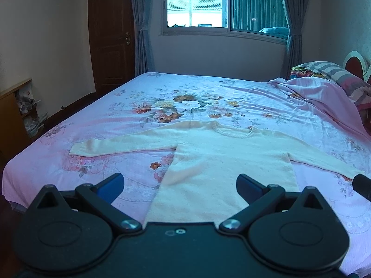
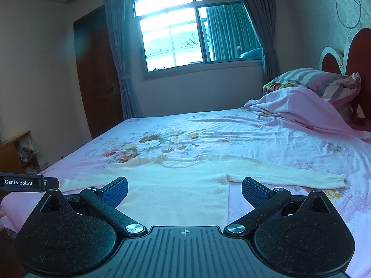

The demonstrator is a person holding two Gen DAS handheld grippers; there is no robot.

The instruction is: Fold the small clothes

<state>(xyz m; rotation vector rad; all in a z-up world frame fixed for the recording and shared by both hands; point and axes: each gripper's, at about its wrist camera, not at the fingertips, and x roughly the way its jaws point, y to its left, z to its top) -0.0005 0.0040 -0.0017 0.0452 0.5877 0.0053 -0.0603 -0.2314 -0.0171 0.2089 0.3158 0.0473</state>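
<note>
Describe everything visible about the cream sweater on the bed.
The cream sweater looks like soft knit, with a ribbed round collar and ribbed cuffs. It lies flat and unfolded on the floral bedsheet, collar toward the window, both long sleeves spread sideways. Its hem is hidden behind the tools. Neither gripper touches it; both sets of jaws stand open above it.

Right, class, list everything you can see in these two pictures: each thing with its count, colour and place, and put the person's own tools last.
Sweater: one, cream, spread flat on the bed, sleeves out, collar toward the window.
Bedsheet: one, pink with flowers, covering the bed.
Blanket: one, pink, bunched near the headboard.
Pillow: one, striped grey and pink, at the headboard.
Headboard: one, red and white, right side.
Window: one, far wall.
Curtains: grey, flanking the window.
Door: one, brown, far left.
Shelf: one, wooden, left wall.
Left gripper: black, blue pads, open above the sweater's hem.
Right gripper: same, open.
</note>
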